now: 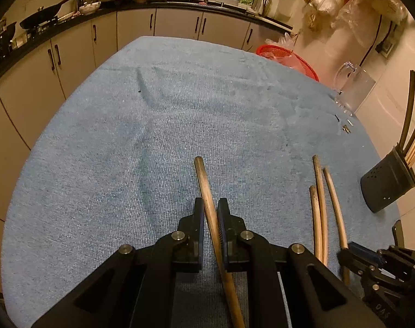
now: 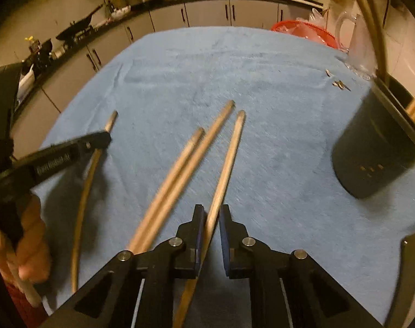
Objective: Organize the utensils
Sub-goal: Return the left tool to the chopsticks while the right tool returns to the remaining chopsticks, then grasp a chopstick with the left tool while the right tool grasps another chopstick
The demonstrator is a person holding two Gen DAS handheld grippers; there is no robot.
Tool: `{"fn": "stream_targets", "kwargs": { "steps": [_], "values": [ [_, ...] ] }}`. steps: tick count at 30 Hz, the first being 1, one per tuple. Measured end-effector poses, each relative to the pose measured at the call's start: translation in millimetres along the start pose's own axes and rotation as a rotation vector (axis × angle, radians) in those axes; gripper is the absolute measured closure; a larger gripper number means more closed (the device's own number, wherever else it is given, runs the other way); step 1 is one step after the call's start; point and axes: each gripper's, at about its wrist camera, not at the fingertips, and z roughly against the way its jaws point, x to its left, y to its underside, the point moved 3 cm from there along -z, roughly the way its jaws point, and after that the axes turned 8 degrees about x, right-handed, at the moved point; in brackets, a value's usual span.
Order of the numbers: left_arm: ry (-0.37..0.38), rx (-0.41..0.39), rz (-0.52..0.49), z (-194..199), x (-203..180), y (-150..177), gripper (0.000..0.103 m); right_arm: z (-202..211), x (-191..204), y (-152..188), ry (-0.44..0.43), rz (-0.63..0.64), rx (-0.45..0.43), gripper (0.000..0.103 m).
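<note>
Wooden chopsticks lie on a blue cloth [image 1: 125, 150]. My left gripper [image 1: 210, 207] is shut on one chopstick [image 1: 204, 186], whose tip points away from me. Three more chopsticks [image 1: 320, 205] lie to its right. My right gripper [image 2: 210, 213] has its jaws around the rightmost chopstick [image 2: 229, 158], with a small gap still showing on the right side. Two chopsticks [image 2: 185, 169] lie just left of it. A black utensil holder [image 2: 376, 147] stands at the right and holds several chopsticks; it also shows in the left wrist view [image 1: 385, 183].
A clear glass pitcher [image 1: 355, 87] and a red basket [image 1: 289, 60] stand at the table's far right edge. Small metal bits [image 2: 340, 83] lie near the pitcher. Kitchen cabinets [image 1: 125, 30] and a counter run behind the table.
</note>
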Motion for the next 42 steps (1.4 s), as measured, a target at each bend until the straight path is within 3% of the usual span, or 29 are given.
{"fn": "stream_targets", "kwargs": {
  "steps": [4,7,12,15,18,26,29,30,32,35,42],
  "values": [
    [0.001,0.003,0.003,1.1,0.4,-1.1,0.091,9.5,-25.1,13.6,0.026,-0.003,0.043,0.09],
    [-0.017,0.001,-0.005,0.2,-3.5,-2.0,0.091,20.1,-35.9,10.2,0.022,-0.016,0.014,0.087],
    [-0.016,-0.001,-0.006,-3.9,-7.6,-6.0,0.091,23.0,-41.3,-17.5,0.02,-0.037,-0.037,0.085],
    [-0.013,-0.001,-0.004,-4.3,-6.9,-6.7,0.091,15.3,-36.6,-36.5,-0.01,-0.037,-0.027,0.085],
    [-0.023,-0.004,-0.011,-4.0,-8.1,-6.4,0.091,4.8,-33.1,-53.5,0.018,-0.043,-0.005,0.085],
    [-0.013,0.001,-0.003,-4.9,-7.5,-8.2,0.093,-23.1,-26.9,-70.5,0.01,-0.061,0.069,0.084],
    [-0.013,0.0,-0.004,-4.8,-8.0,-8.0,0.094,-25.2,-19.1,-72.6,0.057,-0.033,0.056,0.088],
    [-0.011,0.0,-0.004,-4.9,-7.5,-7.9,0.094,-25.6,-19.0,-73.2,0.054,-0.04,0.054,0.095],
    [0.008,0.003,0.004,-4.3,-6.5,-8.1,0.094,-25.2,-20.0,-73.4,0.033,-0.051,0.047,0.096],
    [0.049,0.0,0.015,-0.5,-5.2,-9.4,0.095,-7.9,-23.6,-70.7,-0.024,-0.077,-0.013,0.096],
    [0.067,-0.068,0.003,36.4,-15.2,-12.3,0.095,74.4,-18.8,-53.0,-0.07,-0.066,-0.261,0.096]
  ]
}}
